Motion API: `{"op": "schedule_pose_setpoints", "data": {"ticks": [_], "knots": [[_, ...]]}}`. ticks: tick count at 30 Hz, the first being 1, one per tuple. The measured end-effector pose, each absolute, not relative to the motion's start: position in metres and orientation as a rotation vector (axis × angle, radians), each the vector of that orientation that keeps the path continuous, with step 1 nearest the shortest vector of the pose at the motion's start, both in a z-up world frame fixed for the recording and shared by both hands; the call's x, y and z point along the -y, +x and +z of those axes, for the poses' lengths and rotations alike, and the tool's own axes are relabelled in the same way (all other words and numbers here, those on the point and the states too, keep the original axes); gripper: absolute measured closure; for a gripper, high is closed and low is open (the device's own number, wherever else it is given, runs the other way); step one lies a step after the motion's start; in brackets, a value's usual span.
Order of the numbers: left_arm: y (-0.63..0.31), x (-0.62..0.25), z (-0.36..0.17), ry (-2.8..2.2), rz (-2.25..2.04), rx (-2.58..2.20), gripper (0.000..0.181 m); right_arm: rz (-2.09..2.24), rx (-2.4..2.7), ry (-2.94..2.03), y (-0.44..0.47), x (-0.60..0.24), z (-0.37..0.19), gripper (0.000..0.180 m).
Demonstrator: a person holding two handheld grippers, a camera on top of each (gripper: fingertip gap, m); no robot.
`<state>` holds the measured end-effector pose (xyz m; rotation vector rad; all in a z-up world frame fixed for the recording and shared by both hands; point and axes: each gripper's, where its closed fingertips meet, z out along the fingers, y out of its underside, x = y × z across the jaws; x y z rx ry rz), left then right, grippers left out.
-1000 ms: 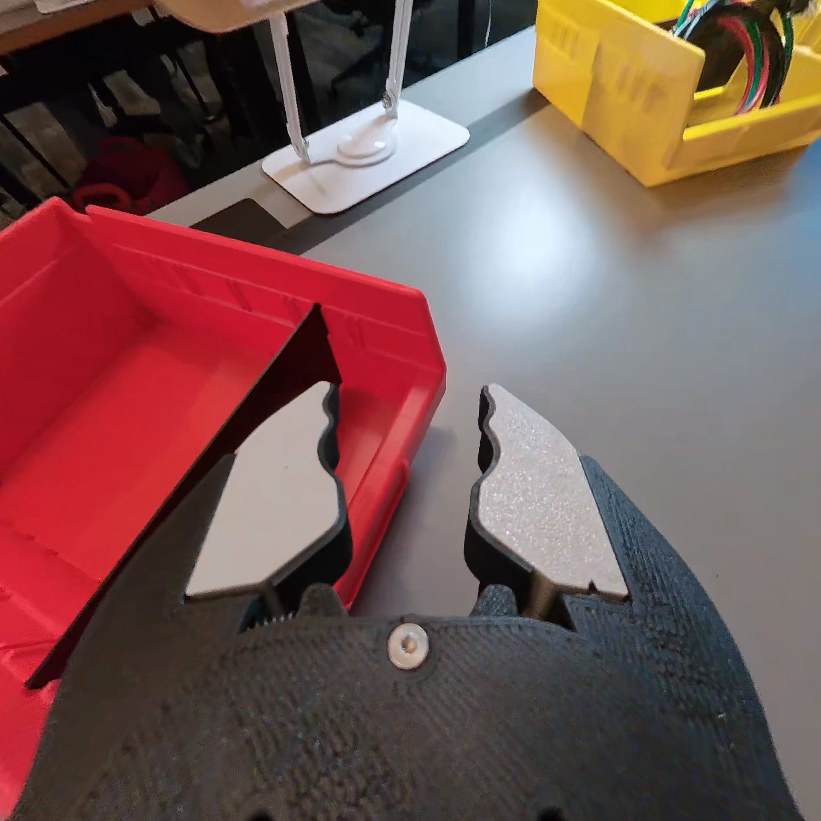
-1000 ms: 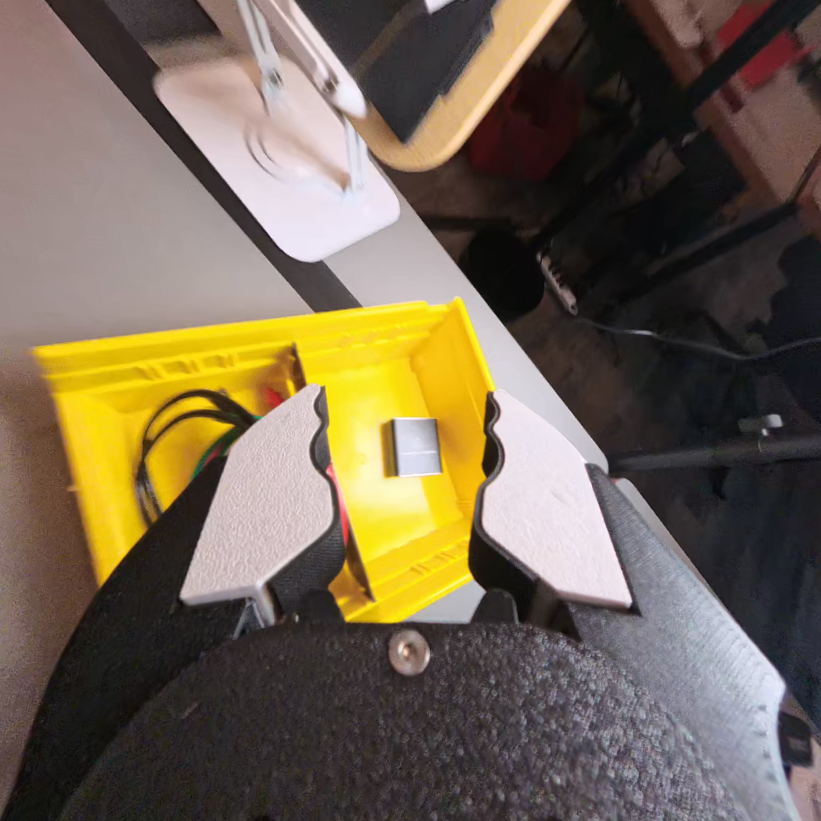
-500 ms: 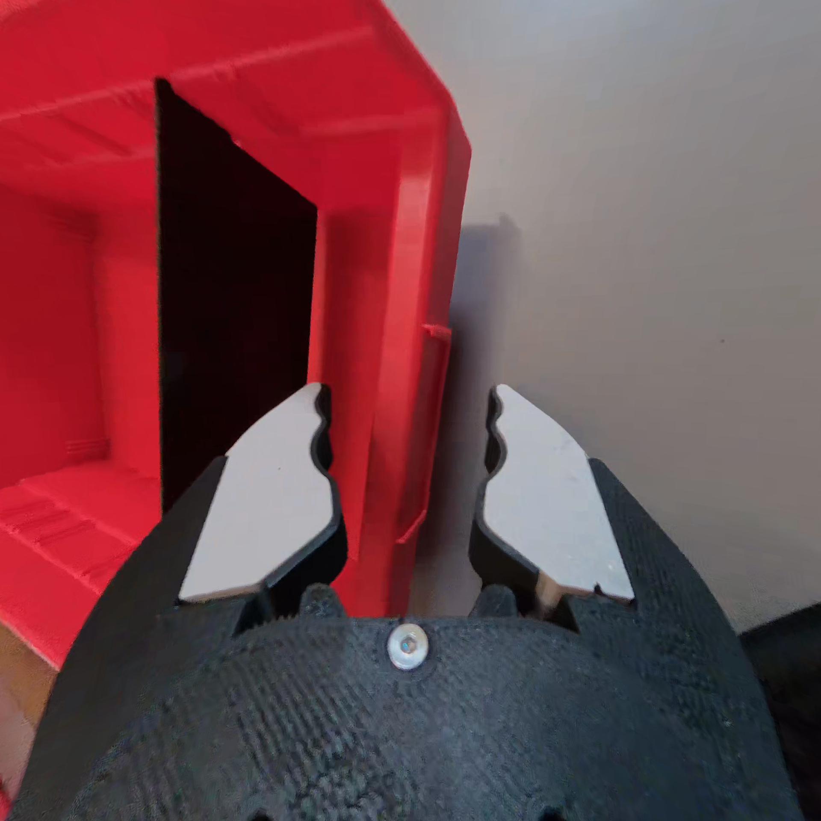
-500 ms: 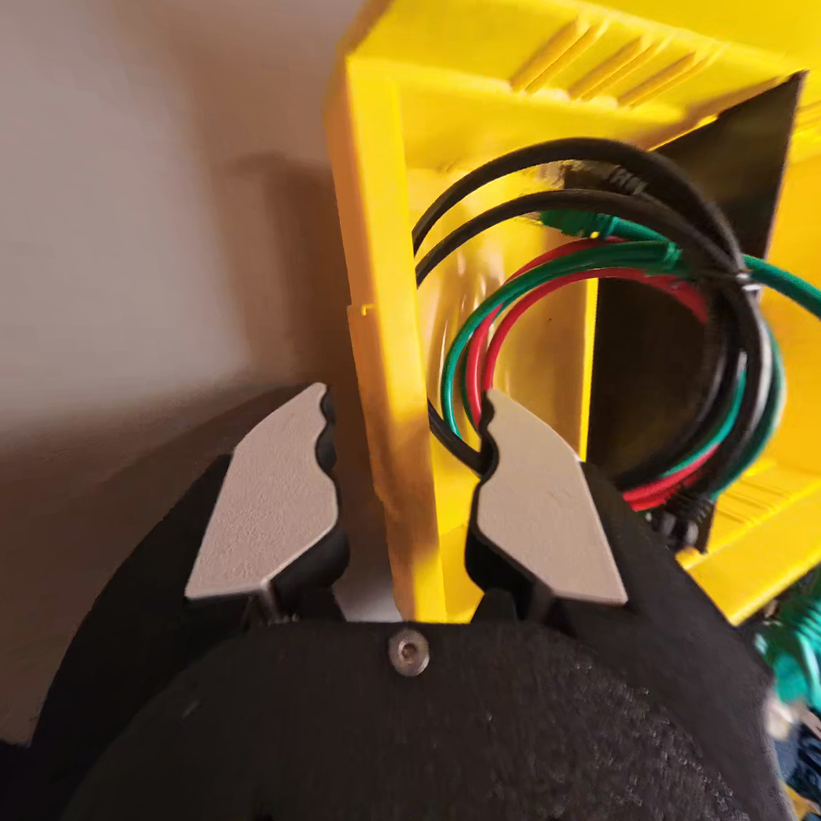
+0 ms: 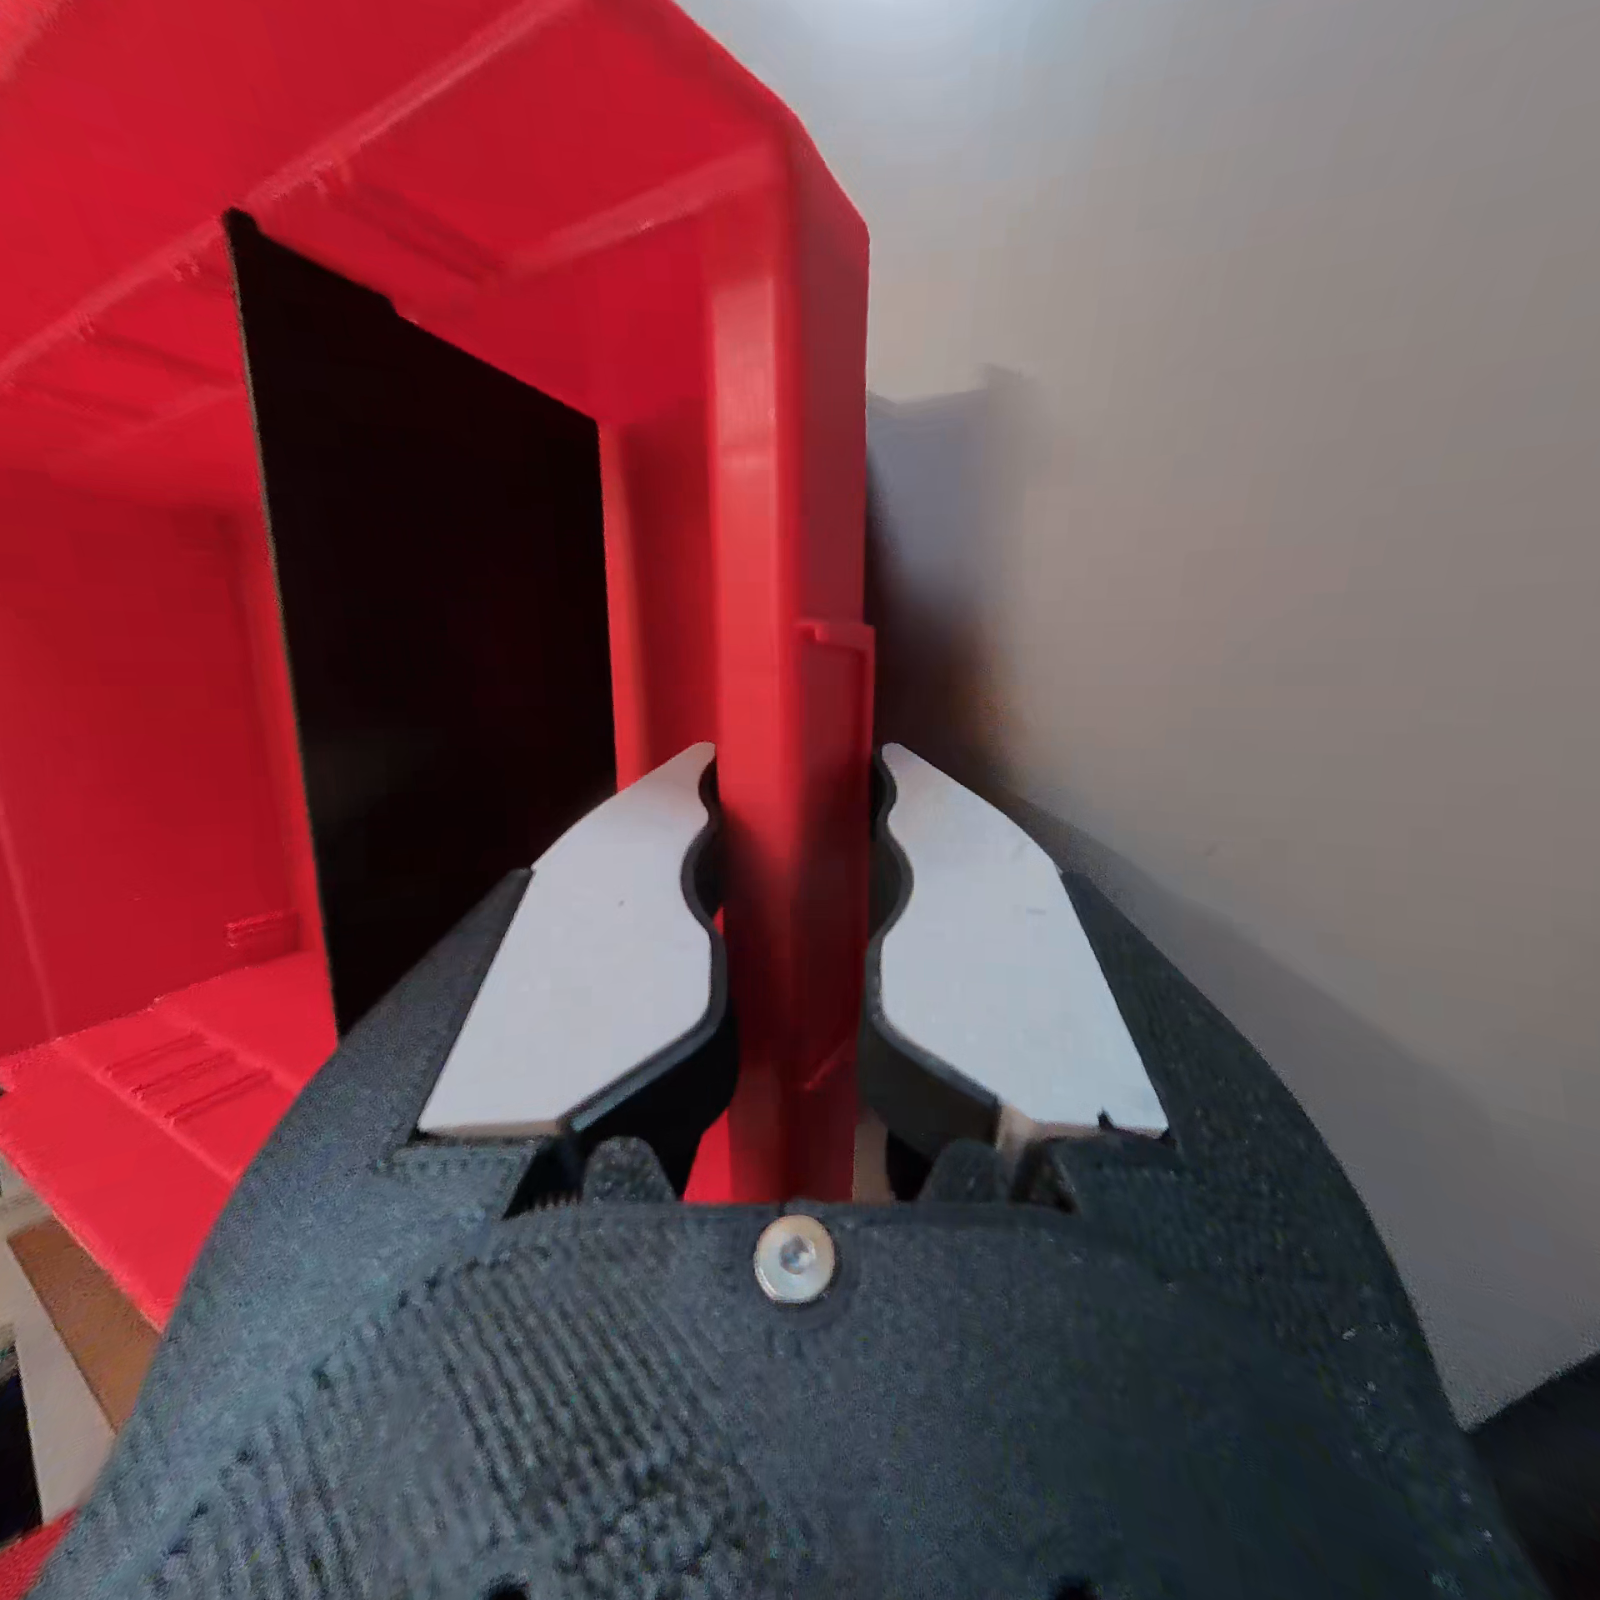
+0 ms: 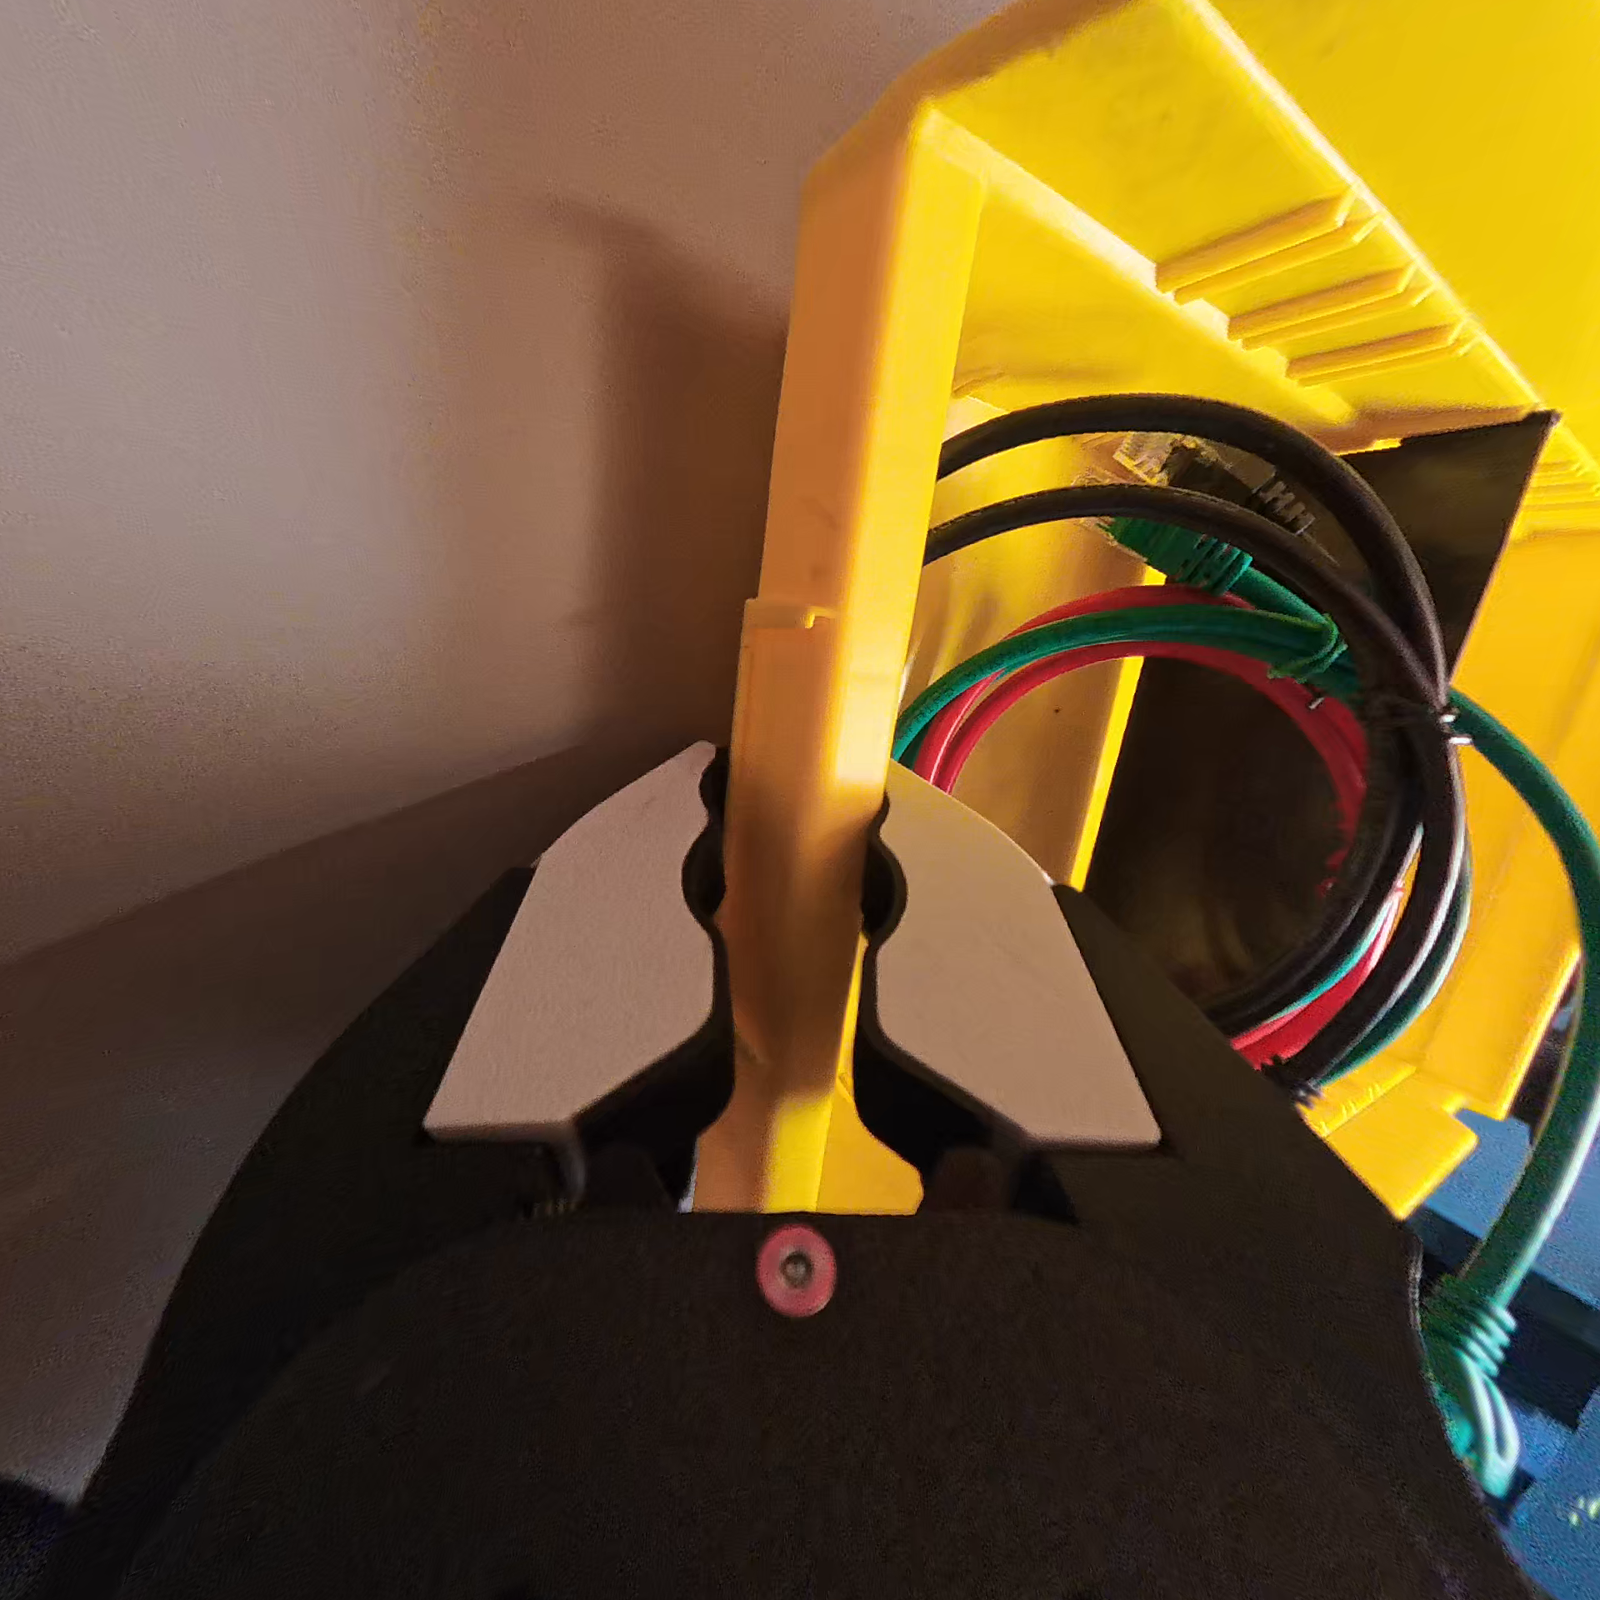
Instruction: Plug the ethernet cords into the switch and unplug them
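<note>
In the left wrist view my left gripper [image 5: 796,770] is shut on the side wall of a red bin [image 5: 779,485], one finger inside and one outside. A black divider [image 5: 433,606] stands inside the bin. In the right wrist view my right gripper [image 6: 801,770] is shut on the side wall of a yellow bin [image 6: 857,485]. Coiled ethernet cords lie in that bin: black [image 6: 1351,554], green [image 6: 1125,641] and red [image 6: 1091,606]. One green cord [image 6: 1558,996] hangs out over the bin's edge. No switch is in view.
Both bins rest on a grey table [image 5: 1255,519], which also shows in the right wrist view [image 6: 346,433]. A black divider [image 6: 1463,502] stands in the yellow bin behind the cords. The table's near edge [image 5: 1515,1377] shows at the lower right of the left wrist view. About 35 cm separates my left fingertips from my right.
Both grippers swung down onto the bins' side walls, straddled them half a second ago, and have now closed on them. The right one left the compartment with the small grey box.
</note>
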<state>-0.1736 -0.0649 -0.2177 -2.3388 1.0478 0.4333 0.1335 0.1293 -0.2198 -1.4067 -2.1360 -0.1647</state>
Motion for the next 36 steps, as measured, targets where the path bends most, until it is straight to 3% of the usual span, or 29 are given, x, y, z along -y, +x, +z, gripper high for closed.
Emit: {"op": "schedule_pose_setpoints", "data": {"ticks": [12,21,27,31,34,36], "knots": [[-0.066,0.008,-0.212,-2.086,0.368,-1.223,0.149,-0.126,2.097,-1.161,0.124,-0.049,-0.213,0.148],[0.008,0.034,-0.154,-1.898,-0.114,-0.657,0.139,0.458,1.227,-1.452,0.188,-0.032,-0.107,0.14],[0.043,0.001,-0.162,-1.928,-0.38,-0.196,0.138,0.407,0.928,-1.729,0.226,-0.09,-0.134,0.118],[0.053,-0.029,-0.179,-1.96,-0.423,-0.046,0.134,0.559,0.909,-1.891,0.209,-0.105,-0.16,0.127],[0.053,-0.041,-0.177,-1.946,-0.348,0.002,0.144,0.525,0.89,-1.893,0.206,-0.113,-0.171,0.159],[0.052,-0.045,-0.178,-1.952,-0.29,0.022,0.151,0.466,0.877,-1.875,0.21,-0.115,-0.169,0.164]]}}
